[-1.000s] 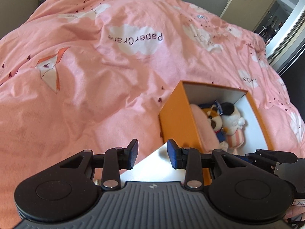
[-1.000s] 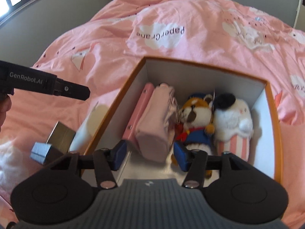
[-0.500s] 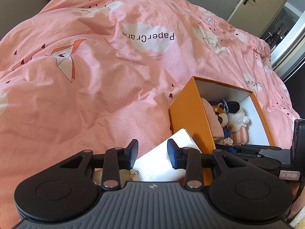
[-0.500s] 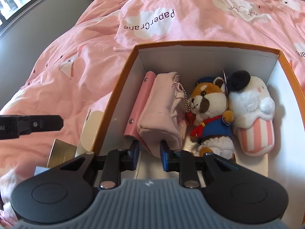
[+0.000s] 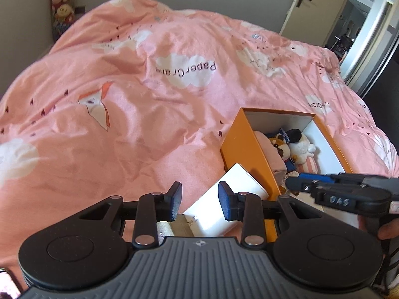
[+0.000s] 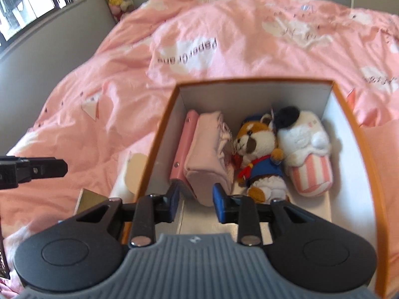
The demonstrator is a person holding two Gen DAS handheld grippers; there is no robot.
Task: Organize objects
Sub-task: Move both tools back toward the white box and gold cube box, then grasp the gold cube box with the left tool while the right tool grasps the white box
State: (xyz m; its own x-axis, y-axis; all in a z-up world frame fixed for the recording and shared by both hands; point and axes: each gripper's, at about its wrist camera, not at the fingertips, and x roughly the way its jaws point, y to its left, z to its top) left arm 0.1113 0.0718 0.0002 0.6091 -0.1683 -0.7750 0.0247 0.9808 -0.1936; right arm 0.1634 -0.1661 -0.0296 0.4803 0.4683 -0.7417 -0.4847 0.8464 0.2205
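An open orange box (image 5: pixel 247 149) with a white inside stands on the pink duvet. In it lie a pink wallet (image 6: pixel 182 152), a pale pink pouch (image 6: pixel 207 159), a fox plush (image 6: pixel 259 154) in blue and a white plush (image 6: pixel 306 149) with a striped base. My right gripper (image 6: pixel 197 204) hovers over the box's near end. Its jaws are opening, the pouch's end shows below the gap, and nothing is pressed. My left gripper (image 5: pixel 200 203) is open and empty above a white flat box (image 5: pixel 232 196) that lies against the orange box's outer wall.
The pink duvet (image 5: pixel 124 124) covers the whole bed. A gold-brown card (image 6: pixel 89 196) lies by the white box. Stuffed toys (image 5: pixel 62 0) stand in the far corner. A door (image 5: pixel 316 7) is at the far right and a window (image 6: pixel 25 0) at the left.
My left gripper has drawn back and up, so more of the bed shows. The right gripper's jaws narrowed, then widened again, above the box's near end.
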